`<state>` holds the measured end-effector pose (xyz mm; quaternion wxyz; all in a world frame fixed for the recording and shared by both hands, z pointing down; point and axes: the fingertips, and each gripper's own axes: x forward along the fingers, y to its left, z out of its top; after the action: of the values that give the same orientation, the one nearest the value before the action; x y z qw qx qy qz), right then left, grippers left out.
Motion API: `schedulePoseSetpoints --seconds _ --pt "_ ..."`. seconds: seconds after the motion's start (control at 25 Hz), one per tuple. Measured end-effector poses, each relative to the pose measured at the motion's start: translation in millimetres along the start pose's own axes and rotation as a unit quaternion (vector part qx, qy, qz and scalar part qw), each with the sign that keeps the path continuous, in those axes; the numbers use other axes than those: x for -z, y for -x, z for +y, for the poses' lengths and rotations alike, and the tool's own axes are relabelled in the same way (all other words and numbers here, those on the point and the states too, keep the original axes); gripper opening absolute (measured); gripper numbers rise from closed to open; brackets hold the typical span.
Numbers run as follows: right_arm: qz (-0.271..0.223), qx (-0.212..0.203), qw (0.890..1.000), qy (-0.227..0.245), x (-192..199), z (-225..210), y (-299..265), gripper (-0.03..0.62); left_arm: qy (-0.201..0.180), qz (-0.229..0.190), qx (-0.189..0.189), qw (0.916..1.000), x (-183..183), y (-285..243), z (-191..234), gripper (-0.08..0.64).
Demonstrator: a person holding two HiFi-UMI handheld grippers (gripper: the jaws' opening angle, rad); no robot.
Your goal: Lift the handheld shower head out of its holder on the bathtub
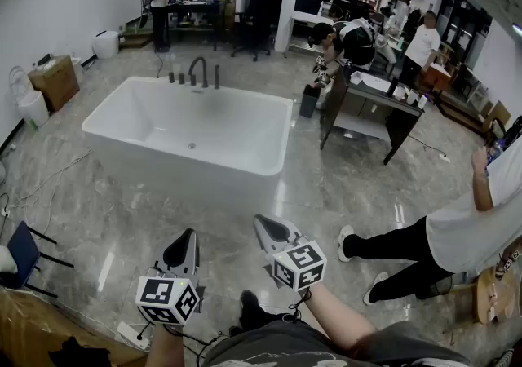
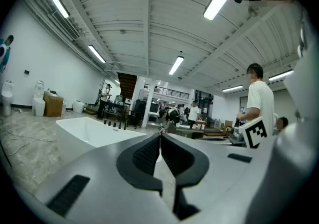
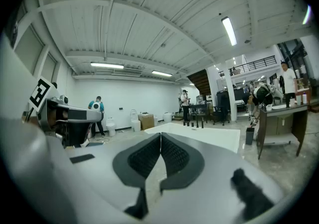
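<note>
A white freestanding bathtub [image 1: 179, 148] stands in the middle of the floor, well ahead of me. On its far rim are a dark curved faucet [image 1: 196, 72] and short upright fittings [image 1: 217, 77]; the shower head among them is too small to tell apart. My left gripper [image 1: 189, 235] and right gripper [image 1: 259, 221] hover low in the head view, both a good way short of the tub. Each is shut with nothing between its jaws. In the left gripper view, the left gripper [image 2: 160, 133] points over the tub [image 2: 84, 131]. The right gripper [image 3: 160, 134] points at the tub [image 3: 209, 136] too.
A person [image 1: 457, 235] stands close on the right. A dark desk [image 1: 367, 104] and a dark bin [image 1: 310, 100] stand beyond the tub's right end. Cardboard boxes [image 1: 55, 80] and a blue chair [image 1: 20, 251] line the left side. Cables lie on the floor at left.
</note>
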<state>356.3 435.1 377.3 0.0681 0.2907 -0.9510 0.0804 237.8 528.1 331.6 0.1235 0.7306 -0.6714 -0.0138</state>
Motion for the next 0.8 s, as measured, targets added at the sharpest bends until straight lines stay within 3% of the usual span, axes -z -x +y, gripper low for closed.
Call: schedulePoseSetpoints --seconds 0.48,0.8 --pt "0.004 -0.001 1.0 0.001 15.5 -3.7 13.5 0.025 -0.01 0.026 -0.001 0.9996 24.7 5.2 -13.8 0.02" --pt "0.007 -0.021 1.0 0.002 20.5 16.5 14.9 0.025 -0.007 0.032 -0.007 0.9994 33.7 21.3 -7.0 0.02"
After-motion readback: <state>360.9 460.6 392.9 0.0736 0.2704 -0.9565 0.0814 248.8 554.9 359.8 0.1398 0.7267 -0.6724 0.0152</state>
